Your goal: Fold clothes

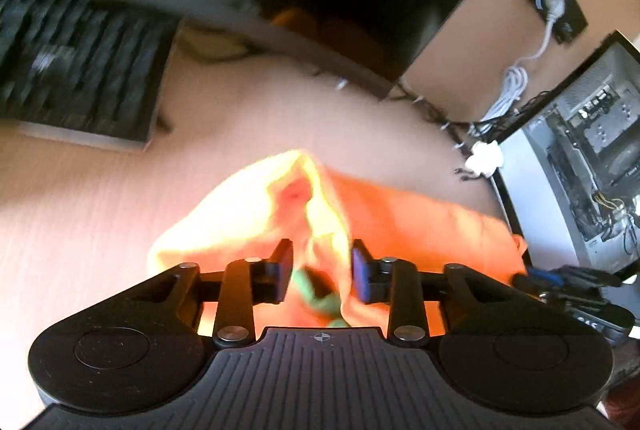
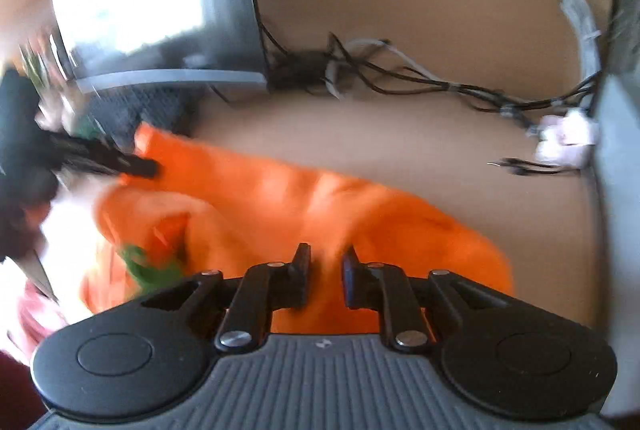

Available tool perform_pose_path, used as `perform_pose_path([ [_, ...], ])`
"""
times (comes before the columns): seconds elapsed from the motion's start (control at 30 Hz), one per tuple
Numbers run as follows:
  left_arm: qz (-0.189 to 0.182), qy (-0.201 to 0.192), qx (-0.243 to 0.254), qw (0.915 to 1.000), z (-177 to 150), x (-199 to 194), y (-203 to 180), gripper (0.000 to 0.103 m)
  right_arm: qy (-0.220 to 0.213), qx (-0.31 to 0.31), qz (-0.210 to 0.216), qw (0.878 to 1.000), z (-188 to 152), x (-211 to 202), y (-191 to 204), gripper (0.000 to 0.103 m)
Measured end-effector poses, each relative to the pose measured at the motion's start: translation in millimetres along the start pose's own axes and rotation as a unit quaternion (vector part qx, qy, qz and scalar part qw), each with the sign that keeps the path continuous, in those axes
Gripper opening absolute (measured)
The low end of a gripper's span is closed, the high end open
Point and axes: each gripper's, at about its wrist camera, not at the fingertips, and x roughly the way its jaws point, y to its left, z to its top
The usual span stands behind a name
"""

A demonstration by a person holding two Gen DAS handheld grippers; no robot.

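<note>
My left fingers [image 1: 322,264] stand apart with a fold of the orange cloth [image 1: 400,222] bunched up between them; the pads do not look pressed on it, though blur makes the contact hard to read. My right fingers [image 2: 326,268] sit closer together, with a narrow gap, and orange cloth [image 2: 280,206] fills that gap; I cannot tell whether they pinch it.

The cloth lies in a loose heap on the pale table [image 1: 80,198], right in front of both pairs of fingers. In the left view its sunlit part at 10 o'clock of the fingers glows yellow, the rest at 2 o'clock is deep orange, and a green patch [image 1: 320,290] shows just below the gap. In the right view the same green patch [image 2: 152,268] is at 9 o'clock of the fingers, and the left tool's black tip [image 2: 120,162] reaches onto the cloth's far corner at 10 o'clock.

At 3 o'clock in the left view stands an open computer case [image 1: 592,166], with cables [image 1: 508,90] at 1 o'clock. In the right view a monitor [image 2: 160,2] is at 11 o'clock, and tangled cables [image 2: 400,74] run along the wall at 1 o'clock.
</note>
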Motion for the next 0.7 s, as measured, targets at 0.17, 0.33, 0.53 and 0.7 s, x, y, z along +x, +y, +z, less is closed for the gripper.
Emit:
perform_pose_path([
  [0.17,-0.032,-0.024,-0.02,0.999,-6,-20,0,0.058,-0.034,-0.161,0.013,0.986,15,-34,44,0.066],
  [0.33,-0.095,-0.017,0.008,0.9953,-25,-34,-13,0.074,0.022,-0.298,0.088,0.95,9,8,102,0.075],
  [0.53,-0.079,0.062,0.017,0.9948,-60,1,-17,0.077,0.088,-0.285,0.082,0.951,9,81,99,0.023],
  [0.7,-0.071,0.076,-0.01,0.9945,-65,18,-12,0.077,-0.028,-0.267,-0.046,0.962,71,61,68,0.019],
])
